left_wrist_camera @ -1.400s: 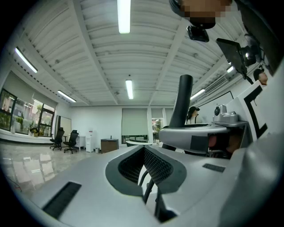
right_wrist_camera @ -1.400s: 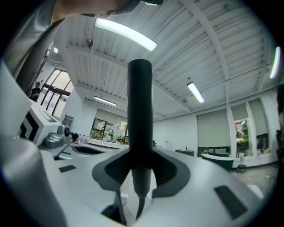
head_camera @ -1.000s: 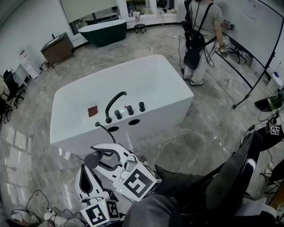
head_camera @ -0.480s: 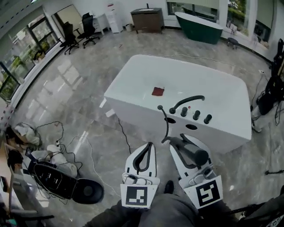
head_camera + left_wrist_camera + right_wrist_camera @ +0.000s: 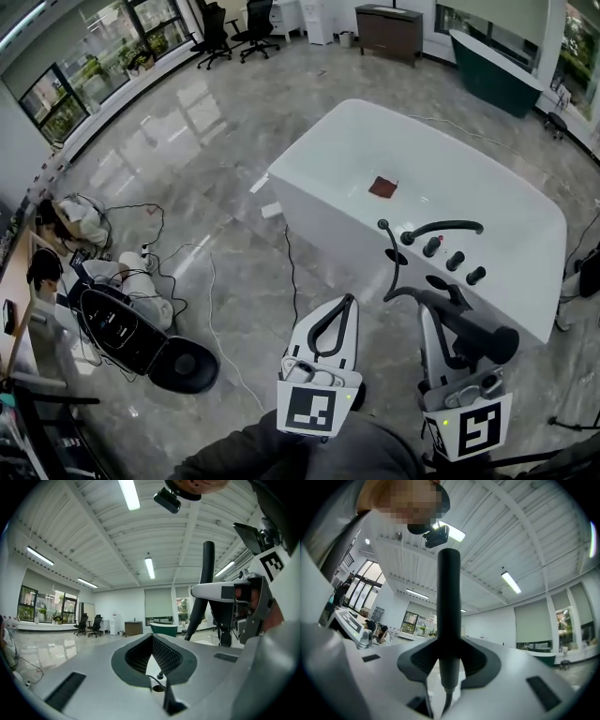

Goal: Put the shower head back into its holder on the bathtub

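Note:
The white bathtub (image 5: 328, 178) stands ahead at the right of the head view, with a dark curved faucet (image 5: 441, 228), three knobs (image 5: 455, 261) and two dark holes (image 5: 438, 281) on its near rim. My right gripper (image 5: 448, 305) is shut on the black shower head (image 5: 473, 328), held just short of that rim; its hose (image 5: 394, 262) curves up to the rim. In the right gripper view the shower head (image 5: 450, 620) stands upright between the pads. My left gripper (image 5: 345, 305) hangs beside it over the floor, shut and holding nothing.
A small red patch (image 5: 383, 187) lies on the tub's top. Cables, bags and a black round device (image 5: 183, 366) litter the floor at the left. A green tub (image 5: 497, 61), a brown cabinet (image 5: 389, 21) and office chairs (image 5: 225, 23) stand far back.
The head view has swung, so the tub now sits at the right. The left gripper has come down beside the right one. The shower head stays in the right gripper.

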Demonstrator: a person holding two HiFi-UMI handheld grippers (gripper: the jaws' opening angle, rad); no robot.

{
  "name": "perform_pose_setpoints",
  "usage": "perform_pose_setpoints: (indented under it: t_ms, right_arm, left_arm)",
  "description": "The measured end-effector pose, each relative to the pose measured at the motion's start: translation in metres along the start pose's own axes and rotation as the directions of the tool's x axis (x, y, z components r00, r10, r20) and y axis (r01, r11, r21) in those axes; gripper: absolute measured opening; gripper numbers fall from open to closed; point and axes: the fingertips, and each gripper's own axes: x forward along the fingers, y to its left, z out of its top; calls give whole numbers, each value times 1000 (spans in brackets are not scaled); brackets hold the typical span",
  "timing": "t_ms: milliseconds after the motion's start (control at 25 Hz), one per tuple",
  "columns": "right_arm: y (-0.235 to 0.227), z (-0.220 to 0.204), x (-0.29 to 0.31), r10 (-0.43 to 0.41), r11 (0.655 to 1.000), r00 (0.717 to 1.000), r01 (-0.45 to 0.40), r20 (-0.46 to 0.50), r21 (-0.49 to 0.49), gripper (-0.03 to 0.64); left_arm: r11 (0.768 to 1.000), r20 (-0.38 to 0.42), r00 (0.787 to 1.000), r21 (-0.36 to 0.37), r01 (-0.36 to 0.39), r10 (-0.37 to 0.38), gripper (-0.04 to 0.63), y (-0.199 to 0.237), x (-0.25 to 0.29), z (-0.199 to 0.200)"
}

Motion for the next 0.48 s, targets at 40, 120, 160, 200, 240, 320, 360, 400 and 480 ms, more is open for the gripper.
perform_pose_setpoints:
  t_ms: [40, 120, 160, 200, 240, 320, 360, 400, 480]
  right_arm:
    - [-1, -1, 5, 3, 1000, 1000, -3, -1, 1, 138]
    - [-4, -6, 19, 7, 1000, 1000, -7, -8, 5, 138]
    - [-6, -9, 26, 7, 1000, 1000, -7, -14, 6, 138]
    - [-9, -11, 34, 4, 1000, 1000, -4, -19, 5, 138]
    - [-13, -12, 43, 0, 1000, 1000, 0, -22, 3, 138]
    - [-21, -14, 58, -11, 1000, 1000, 11, -28, -3, 138]
    - [-24, -15, 66, -16, 1000, 999, 16, -30, -7, 138]
    - [-27, -16, 75, -21, 1000, 999, 21, -31, -9, 138]
    - [-31, -19, 93, -27, 1000, 999, 26, -36, -11, 138]
  left_arm:
    - [1000, -1, 1000, -1, 2, -2, 3, 2, 5, -1]
    - [1000, -9, 1000, -3, 9, -9, 3, 9, 17, -4]
    - [1000, -15, 1000, -6, 15, -15, 3, 13, 24, -6]
    - [1000, -16, 1000, -8, 23, -23, 3, 17, 33, -7]
    - [999, -8, 999, -7, 33, -33, 3, 20, 42, -5]
    - [998, 29, 998, 18, 58, -59, 3, 26, 62, 2]
    - [997, 40, 997, 31, 71, -72, 3, 29, 70, 5]
    - [996, 44, 996, 35, 81, -83, 3, 32, 78, 5]
    - [995, 41, 994, 25, 98, -99, 3, 41, 93, 2]
